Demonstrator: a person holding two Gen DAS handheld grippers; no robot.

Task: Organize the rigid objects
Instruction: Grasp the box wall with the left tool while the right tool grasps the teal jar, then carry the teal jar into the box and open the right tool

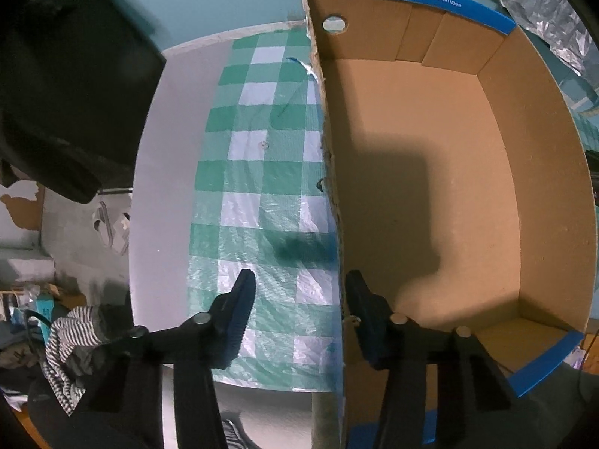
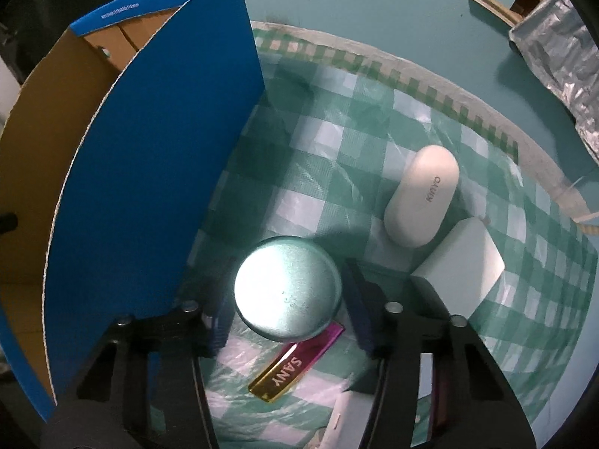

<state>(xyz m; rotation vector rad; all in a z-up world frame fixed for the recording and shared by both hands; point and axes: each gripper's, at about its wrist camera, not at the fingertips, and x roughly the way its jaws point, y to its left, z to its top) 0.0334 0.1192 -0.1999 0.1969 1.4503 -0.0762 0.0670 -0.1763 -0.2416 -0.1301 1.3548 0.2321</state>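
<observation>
Between your right claw fingers sits the round silvery metal tin, seemingly gripped; lift it into the empty brown cardboard box, straddled by your spread left claw

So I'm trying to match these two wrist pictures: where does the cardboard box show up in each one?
Left wrist view: the cardboard box fills the right half, seen from above with its brown inside showing nothing but shadow; the left tool straddles its near wall.
Right wrist view: the box stands at the left, blue outer wall facing the camera.
Shared landmark: the green checked tablecloth under the box.
</observation>
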